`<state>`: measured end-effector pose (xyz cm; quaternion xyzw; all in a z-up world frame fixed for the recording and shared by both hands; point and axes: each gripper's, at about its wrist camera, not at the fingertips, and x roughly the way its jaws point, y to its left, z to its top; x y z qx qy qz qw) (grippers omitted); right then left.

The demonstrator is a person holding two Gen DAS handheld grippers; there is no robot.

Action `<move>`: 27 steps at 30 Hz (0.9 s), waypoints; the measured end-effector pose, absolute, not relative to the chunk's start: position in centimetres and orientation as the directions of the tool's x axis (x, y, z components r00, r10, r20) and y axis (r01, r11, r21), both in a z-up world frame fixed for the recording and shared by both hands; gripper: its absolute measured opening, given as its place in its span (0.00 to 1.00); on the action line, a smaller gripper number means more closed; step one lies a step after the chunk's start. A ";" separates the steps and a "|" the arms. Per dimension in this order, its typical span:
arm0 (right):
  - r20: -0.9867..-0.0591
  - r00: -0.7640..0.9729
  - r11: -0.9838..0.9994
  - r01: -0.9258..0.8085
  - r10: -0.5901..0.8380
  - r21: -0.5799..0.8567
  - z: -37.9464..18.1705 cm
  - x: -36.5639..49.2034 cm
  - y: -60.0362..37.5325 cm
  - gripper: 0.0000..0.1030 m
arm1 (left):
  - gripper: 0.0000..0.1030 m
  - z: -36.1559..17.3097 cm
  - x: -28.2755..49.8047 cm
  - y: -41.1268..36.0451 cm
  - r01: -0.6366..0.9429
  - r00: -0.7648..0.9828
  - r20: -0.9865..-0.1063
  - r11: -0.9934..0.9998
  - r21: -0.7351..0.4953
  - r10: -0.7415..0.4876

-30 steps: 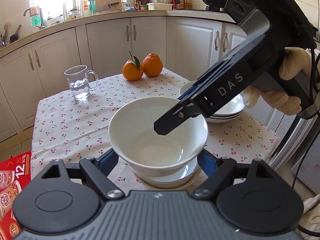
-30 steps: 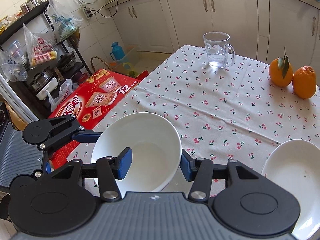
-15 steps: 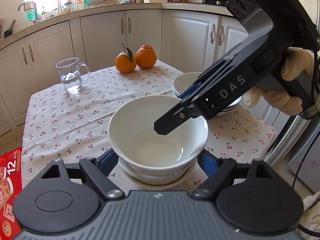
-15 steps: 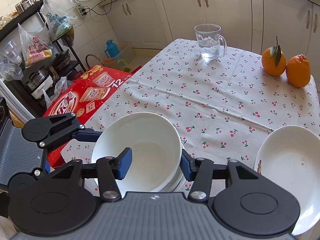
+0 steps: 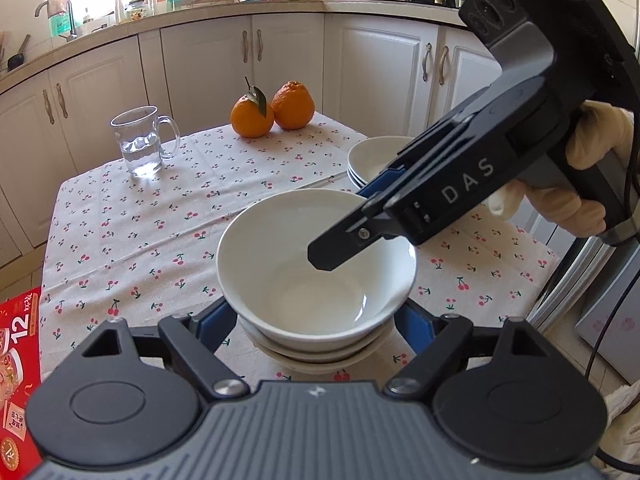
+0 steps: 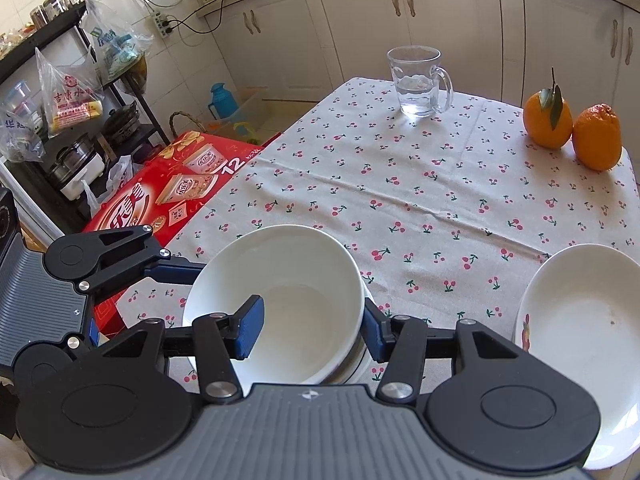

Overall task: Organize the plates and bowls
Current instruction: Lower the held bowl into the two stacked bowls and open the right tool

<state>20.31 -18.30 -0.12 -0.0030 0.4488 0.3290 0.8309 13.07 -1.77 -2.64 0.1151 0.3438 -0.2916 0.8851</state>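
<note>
White bowl [image 5: 316, 264] seated on top of bowl stack [image 5: 320, 354] near front edge of table [image 6: 420, 200]. Bowl wall pinched by right claw [image 6: 310, 330], one pad inside, one outside. Left claw [image 5: 316, 322] held half open, pads flanking stack, contact not discernible. Plate stack [image 6: 580, 320] set just beside, right. Glass mug [image 6: 420, 80] and oranges [image 6: 572, 128] well apart at far side.
</note>
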 end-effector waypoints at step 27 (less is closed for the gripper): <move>-0.728 0.421 0.772 -0.593 0.541 0.231 0.3 19.7 -16.9 0.85 | 0.88 -2.9 12.6 -1.6 0.619 0.580 -0.683 0.785 0.014 -0.445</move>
